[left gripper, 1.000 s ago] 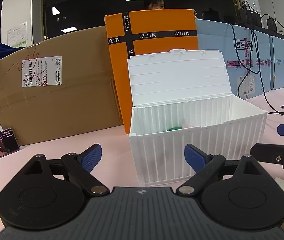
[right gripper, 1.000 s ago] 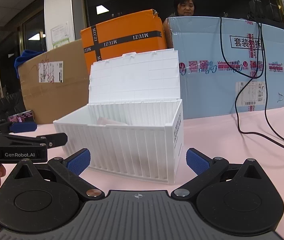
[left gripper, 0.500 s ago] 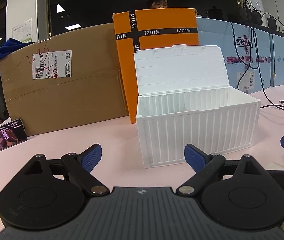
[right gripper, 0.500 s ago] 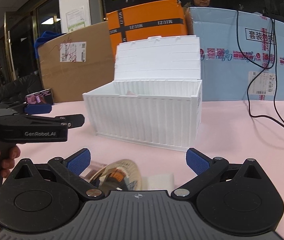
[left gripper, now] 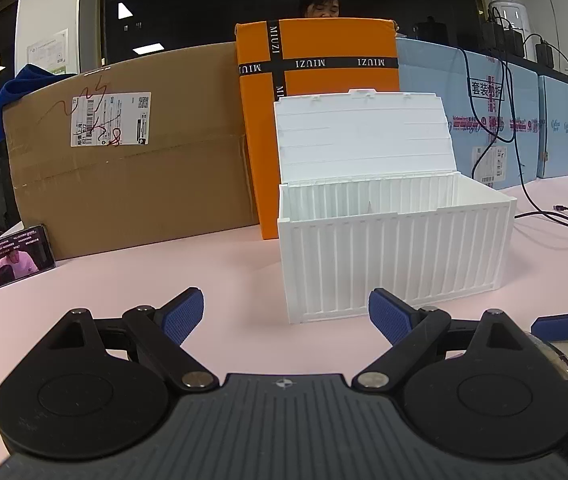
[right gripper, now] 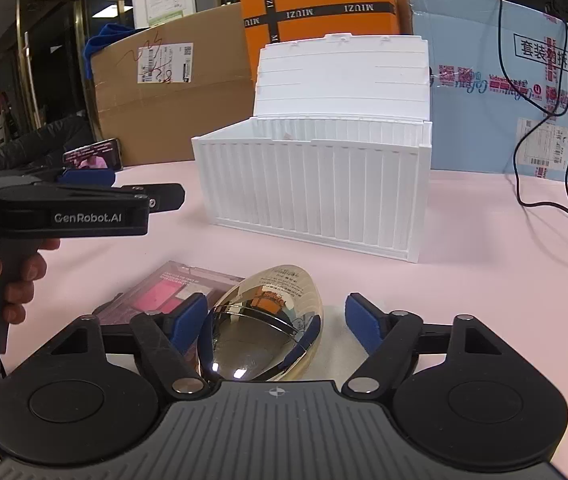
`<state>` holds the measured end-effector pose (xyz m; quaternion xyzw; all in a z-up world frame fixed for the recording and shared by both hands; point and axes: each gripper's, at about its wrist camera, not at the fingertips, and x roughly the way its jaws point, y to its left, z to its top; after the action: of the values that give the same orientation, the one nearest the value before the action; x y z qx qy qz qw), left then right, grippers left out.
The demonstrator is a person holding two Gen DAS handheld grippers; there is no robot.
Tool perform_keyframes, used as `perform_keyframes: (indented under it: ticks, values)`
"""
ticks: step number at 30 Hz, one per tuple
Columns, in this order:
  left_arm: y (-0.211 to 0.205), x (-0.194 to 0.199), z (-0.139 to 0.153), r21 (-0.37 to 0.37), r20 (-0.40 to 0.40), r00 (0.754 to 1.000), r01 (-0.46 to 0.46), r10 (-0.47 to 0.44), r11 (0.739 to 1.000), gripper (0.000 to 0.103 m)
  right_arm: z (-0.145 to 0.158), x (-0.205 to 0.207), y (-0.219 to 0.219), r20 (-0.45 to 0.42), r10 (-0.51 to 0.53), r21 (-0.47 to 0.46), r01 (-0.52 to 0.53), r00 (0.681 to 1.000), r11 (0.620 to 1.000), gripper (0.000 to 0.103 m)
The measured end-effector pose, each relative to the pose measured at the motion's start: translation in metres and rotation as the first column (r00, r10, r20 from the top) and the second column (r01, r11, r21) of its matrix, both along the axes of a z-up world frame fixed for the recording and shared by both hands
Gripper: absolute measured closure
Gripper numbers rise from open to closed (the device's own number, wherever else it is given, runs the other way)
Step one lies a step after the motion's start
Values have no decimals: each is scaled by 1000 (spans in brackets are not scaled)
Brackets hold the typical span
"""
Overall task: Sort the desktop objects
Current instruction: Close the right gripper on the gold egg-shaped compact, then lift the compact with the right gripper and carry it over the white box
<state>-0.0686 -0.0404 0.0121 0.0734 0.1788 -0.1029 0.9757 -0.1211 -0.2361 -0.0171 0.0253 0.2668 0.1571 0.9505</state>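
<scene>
Step in hand: the pick-up of the next thing to be sorted is judged to be under way; the gold egg-shaped case (right gripper: pixel 261 326) is framed between the blue pads of the right claw (right gripper: pixel 275 326) and is not yet gripped.
Task's things: the gold case is laid on the pink worktop (right gripper: pixel 484 272), at 6 o'clock of the white bin (right gripper: pixel 316 184); a flat pink box (right gripper: pixel 167 290) is seen at 9 o'clock of the case, just beside it, and whether they touch cannot be told.
Bin: its lid (right gripper: pixel 344 76) is stood open at 12 o'clock; the inside is largely hidden by the front wall, so the contents cannot be told.
Right claw: it is spread wide; the left pad (right gripper: pixel 187 322) is seen close to the case, contact not certain, and the right pad is kept apart from it; nothing is held.
Left claw (left gripper: pixel 286 316): it is spread wide and nothing is held or touched; it is pointed at the near left corner of the bin (left gripper: pixel 392 256).
Next move: the right claw is to be closed on the sides of the case, then lifted over the bin's front rim; the case is rounded and glossy, so a centred, firm pinch is judged necessary against slipping.
Surroundings: a phone (left gripper: pixel 13 258) is propped at 9 o'clock, against a brown carton (left gripper: pixel 131 160).
</scene>
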Motion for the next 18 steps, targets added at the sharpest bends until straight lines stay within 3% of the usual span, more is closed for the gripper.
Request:
perform_keyframes:
  ticks: [3, 6, 18]
  values:
    - [0, -1, 0, -5, 0, 1000, 4, -4, 1000, 14, -1, 1, 1, -2, -9, 4, 9, 1000, 1000, 33]
    - [1, -1, 0, -7, 0, 1000, 5, -5, 1000, 14, 1, 1, 3, 3, 9, -4, -9, 1000, 1000, 43]
    - [-7, 1, -3, -1, -14, 999, 35, -35, 999, 14, 5, 4, -5, 9, -6, 30, 6, 1000, 1000, 43]
